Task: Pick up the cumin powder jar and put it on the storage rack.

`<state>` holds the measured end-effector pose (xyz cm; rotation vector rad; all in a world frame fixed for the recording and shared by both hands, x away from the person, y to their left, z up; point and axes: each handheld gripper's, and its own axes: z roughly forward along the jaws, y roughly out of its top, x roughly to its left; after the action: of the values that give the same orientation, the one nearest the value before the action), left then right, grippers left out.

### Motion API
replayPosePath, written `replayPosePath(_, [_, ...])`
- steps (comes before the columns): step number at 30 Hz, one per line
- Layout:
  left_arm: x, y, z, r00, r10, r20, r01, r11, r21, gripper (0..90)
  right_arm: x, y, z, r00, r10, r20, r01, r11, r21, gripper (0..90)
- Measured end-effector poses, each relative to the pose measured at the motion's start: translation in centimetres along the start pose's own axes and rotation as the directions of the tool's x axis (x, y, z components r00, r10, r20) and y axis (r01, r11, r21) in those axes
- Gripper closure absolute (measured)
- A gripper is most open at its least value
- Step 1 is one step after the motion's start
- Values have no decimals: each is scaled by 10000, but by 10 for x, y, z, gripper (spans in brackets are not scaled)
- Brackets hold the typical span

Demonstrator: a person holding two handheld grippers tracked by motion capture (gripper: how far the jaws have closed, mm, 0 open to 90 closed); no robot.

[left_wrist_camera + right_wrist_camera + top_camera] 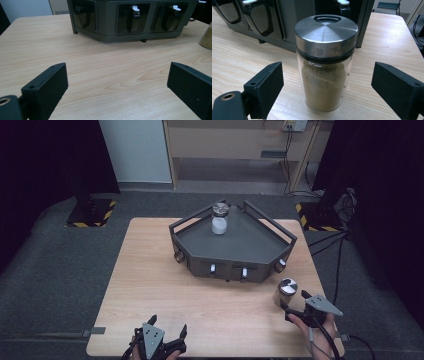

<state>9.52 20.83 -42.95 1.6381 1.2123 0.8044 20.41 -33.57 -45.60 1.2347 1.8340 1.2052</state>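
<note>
1. Spice jar (325,62) with brown powder is seen upright on the wooden table (150,285), near the right front corner of the dark rack (232,245). It is closed by a round steel lid (325,32).
2. The table is the largest thing, and the rack is placed on its far half. The rack is a grey tray with a rail around it and with holders on its front wall.
3. A second jar (220,219), filled with white powder, is stood on the rack near its back corner.
4. The right gripper (300,306) is held just behind the brown jar, at the right front edge of the table. In the right gripper view its jaws are opened wide, one on each side of the jar. The fingers (265,87) are kept apart from the glass, so nothing is touched or held.
5. The left gripper (167,330) is held at the near edge of the table, well apart from the rack. Its jaws are also opened wide. Between its fingers (47,87) only bare wood is seen, and nothing is held.
</note>
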Motion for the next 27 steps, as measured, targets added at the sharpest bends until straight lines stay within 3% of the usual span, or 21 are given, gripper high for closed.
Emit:
replayPosePath(19, [2, 0, 2, 9999, -101, 26, 101, 9999, 81, 24, 0, -6, 28, 9999, 58, -98, -57, 10000, 43, 174])
replayPosePath(27, [2, 0, 3, 9998, -174, 30, 174, 9997, 141, 24, 0, -10, 33, 9999, -24, -147, 22, 9999, -134, 261])
